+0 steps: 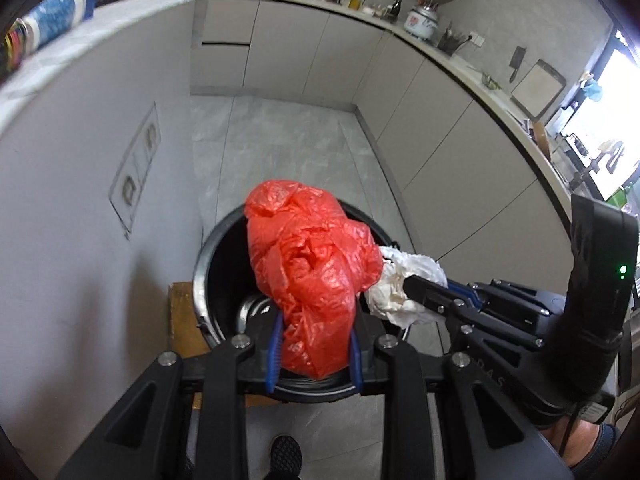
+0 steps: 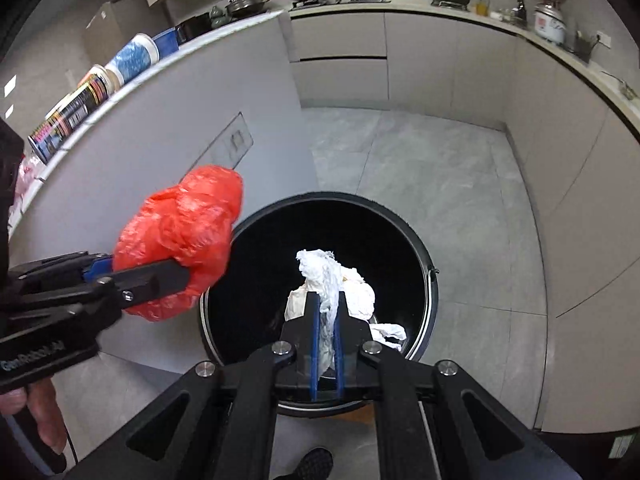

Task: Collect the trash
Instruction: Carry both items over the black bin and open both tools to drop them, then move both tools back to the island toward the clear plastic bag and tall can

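Both tools point steeply down over the round black bin (image 2: 424, 280) on the grey tile floor (image 2: 460, 184). Left tool (image 1: 316, 344) is clamped on a crumpled red plastic bag (image 1: 308, 272), blue pads pressing its lower part, bag bulging up above the bin's rim. From the right wrist view, the left tool (image 2: 176, 276) comes in from the left edge, a hand (image 2: 36, 412) gripping its handle, bag (image 2: 180, 236) hanging at the bin's left rim. Right tool (image 2: 326, 344) is nearly closed, pinching a wad of white tissue (image 2: 324, 280) over the bin opening; more white paper (image 2: 388, 332) lies inside. In the left view, the right tool (image 1: 416, 288) holds the tissue (image 1: 404, 276) just beside the red bag. A white counter (image 2: 168, 60) with cans (image 2: 72, 116) on it stands left of the bin.
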`<state>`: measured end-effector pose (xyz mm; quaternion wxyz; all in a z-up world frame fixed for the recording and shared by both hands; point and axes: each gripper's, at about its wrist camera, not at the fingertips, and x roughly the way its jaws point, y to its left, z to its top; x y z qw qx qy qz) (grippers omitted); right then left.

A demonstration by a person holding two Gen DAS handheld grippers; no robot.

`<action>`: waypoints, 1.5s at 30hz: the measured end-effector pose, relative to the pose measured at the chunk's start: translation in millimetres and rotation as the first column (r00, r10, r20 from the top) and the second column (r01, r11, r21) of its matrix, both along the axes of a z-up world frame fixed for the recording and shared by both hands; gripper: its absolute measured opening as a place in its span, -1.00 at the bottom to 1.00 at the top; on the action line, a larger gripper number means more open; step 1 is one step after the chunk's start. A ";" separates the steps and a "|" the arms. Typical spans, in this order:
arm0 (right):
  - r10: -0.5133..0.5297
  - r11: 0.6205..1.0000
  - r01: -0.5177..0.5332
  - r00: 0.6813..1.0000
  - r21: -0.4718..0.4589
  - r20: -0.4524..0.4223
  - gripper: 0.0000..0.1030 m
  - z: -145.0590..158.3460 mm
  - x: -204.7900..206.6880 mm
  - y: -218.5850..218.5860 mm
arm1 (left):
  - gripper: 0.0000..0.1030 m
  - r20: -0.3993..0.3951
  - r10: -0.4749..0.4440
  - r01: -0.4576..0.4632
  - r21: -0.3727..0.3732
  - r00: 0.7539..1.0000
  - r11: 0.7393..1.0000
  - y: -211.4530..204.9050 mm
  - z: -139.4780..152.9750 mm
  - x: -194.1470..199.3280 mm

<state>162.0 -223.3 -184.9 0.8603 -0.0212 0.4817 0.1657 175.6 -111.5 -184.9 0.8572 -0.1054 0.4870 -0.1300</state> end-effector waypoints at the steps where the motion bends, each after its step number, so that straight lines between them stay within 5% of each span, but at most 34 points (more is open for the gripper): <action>1: 0.009 1.000 -0.009 1.000 0.001 -0.004 -0.87 -3.1 2.5 1.1 | -0.28 0.004 0.006 -0.006 0.007 1.000 1.000 -1.0 -1.3 1.7; 2: 0.038 0.999 -0.038 0.999 0.006 -0.012 -0.87 -9.6 6.6 2.7 | 0.31 -0.003 0.020 -0.020 0.039 1.000 0.999 -0.8 -6.8 4.4; 3: 0.060 0.998 -0.060 0.998 -0.005 -0.022 -0.78 -16.9 9.0 2.3 | 0.53 -0.027 0.058 -0.055 0.085 0.998 0.995 2.3 -11.2 6.6; 4: 0.066 0.996 -0.068 0.997 -0.052 -0.038 -0.18 -26.9 13.6 5.4 | 0.66 -0.021 0.075 -0.073 0.088 0.997 0.993 4.4 -8.8 7.5; 6: 0.064 0.994 -0.068 0.997 -0.091 -0.045 0.72 -38.6 17.6 5.2 | 0.66 0.009 0.101 -0.101 0.084 0.995 0.991 13.0 1.1 3.1; 13: 0.046 0.997 -0.048 0.998 -0.057 -0.030 0.77 -28.3 16.4 -5.2 | 0.67 0.048 0.095 -0.100 0.120 0.994 0.988 16.9 28.4 -7.7; 15: 0.032 0.996 -0.034 0.999 -0.087 -0.016 0.95 -17.9 12.5 -3.8 | 0.68 0.058 0.092 -0.099 0.130 0.994 0.987 18.6 39.0 -14.3; 19: -0.022 0.992 0.020 1.000 -0.124 -0.014 1.00 6.3 5.2 -7.1 | 0.74 0.079 0.093 -0.104 0.156 0.993 0.982 14.5 57.3 -19.5; 28: -0.120 0.992 0.123 0.988 -0.021 0.093 1.00 73.5 -17.2 -12.9 | 0.77 0.158 0.097 -0.119 0.137 0.983 0.983 31.2 99.3 -43.3; 33: -0.154 0.983 0.162 0.984 -0.087 0.092 1.00 94.1 -23.6 -0.9 | 0.80 0.209 0.127 -0.150 0.100 0.970 0.984 54.7 120.4 -62.4; 45: -0.084 0.996 0.089 0.984 -0.021 0.155 1.00 141.0 -28.4 78.8 | 0.82 0.293 0.270 -0.307 0.088 0.917 0.948 152.6 149.5 -89.3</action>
